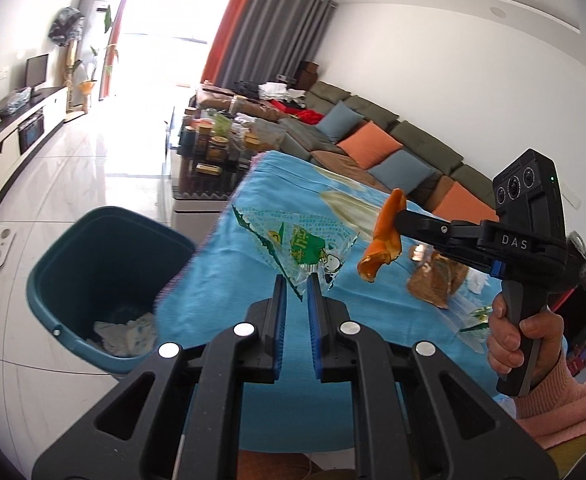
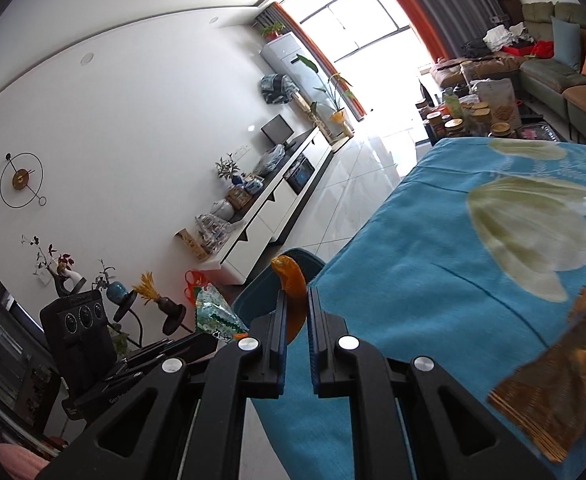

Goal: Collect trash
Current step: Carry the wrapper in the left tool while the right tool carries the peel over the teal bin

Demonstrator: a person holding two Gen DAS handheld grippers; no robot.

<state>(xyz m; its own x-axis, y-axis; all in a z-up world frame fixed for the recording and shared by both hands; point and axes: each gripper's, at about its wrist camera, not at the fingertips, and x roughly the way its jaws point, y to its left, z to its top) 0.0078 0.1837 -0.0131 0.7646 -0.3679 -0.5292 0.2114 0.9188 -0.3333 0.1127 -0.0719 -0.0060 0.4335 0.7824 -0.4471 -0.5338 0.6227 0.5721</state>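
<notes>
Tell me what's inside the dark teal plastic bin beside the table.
The dark teal plastic bin holds crumpled white tissue or paper at the bottom. The near wall hides the rest of its floor, and the blue tablecloth overlaps its right rim, so anything there stays unseen.

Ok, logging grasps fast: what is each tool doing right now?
Left tool: closed on the clear plastic wrapper.
Right tool: closed on the orange peel.
</notes>
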